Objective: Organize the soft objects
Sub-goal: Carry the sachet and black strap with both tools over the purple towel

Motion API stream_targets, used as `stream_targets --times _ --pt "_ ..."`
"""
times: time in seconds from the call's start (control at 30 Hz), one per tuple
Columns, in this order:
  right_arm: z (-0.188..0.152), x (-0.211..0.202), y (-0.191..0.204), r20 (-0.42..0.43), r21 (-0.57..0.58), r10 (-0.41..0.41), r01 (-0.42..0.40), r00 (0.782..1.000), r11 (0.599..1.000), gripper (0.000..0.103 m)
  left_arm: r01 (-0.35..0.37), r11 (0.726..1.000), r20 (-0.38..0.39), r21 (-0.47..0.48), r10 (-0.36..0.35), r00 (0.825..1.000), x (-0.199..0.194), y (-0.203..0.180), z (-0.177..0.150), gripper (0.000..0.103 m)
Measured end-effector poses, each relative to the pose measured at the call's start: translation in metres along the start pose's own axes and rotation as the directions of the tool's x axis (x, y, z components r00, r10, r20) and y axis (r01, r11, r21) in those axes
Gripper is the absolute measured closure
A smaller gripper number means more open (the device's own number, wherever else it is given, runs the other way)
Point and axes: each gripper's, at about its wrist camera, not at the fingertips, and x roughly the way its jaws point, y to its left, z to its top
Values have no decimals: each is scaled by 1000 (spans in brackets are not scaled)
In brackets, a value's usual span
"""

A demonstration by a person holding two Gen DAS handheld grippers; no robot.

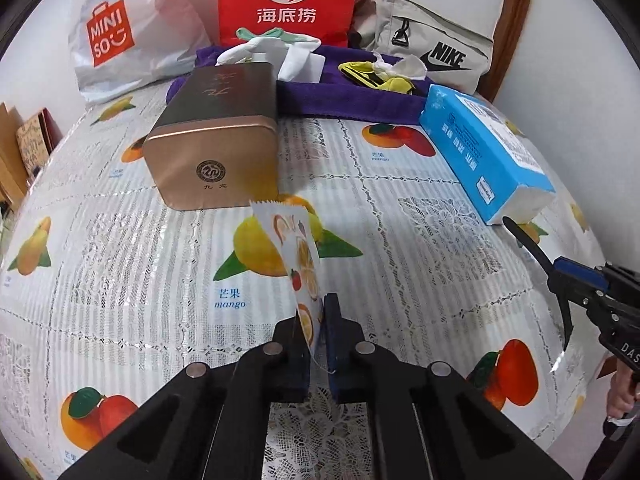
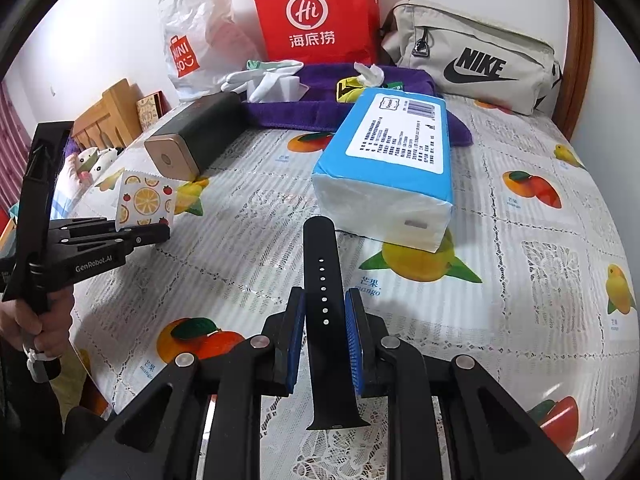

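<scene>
My left gripper (image 1: 318, 314) is shut on the lower edge of a thin white sachet printed with citrus slices (image 1: 298, 256), which stands up on edge above the tablecloth. The right wrist view shows that sachet (image 2: 146, 200) flat-on, clamped at the tip of the left gripper (image 2: 162, 232). My right gripper (image 2: 325, 304) is shut on a black perforated watch strap (image 2: 320, 256) that lies lengthwise between the blue pads and sticks out past both ends. Seen from the left wrist, the strap (image 1: 524, 240) juts from the right gripper (image 1: 560, 280) toward the blue tissue pack (image 1: 484, 148).
A gold-ended tin box (image 1: 216, 136) lies left of centre. Behind it a purple towel (image 1: 340, 96) carries white gloves (image 1: 256, 46) and a yellow item (image 1: 372, 74). A red paper bag (image 1: 288, 0), a white Miniso bag (image 1: 120, 40) and a beige Nike bag (image 1: 432, 40) line the wall.
</scene>
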Motion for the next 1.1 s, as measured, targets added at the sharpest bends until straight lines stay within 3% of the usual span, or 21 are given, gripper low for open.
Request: stream_targets --times 0.53,1.1 --pt "12 -21 6 40 -10 16 -16 999 1000 83 45 996 50 -74 -41 998 -31 20 6 97" --pt "46 -52 -4 108 4 10 -10 994 1000 83 20 995 120 -99 -8 993 -66 27 43 97"
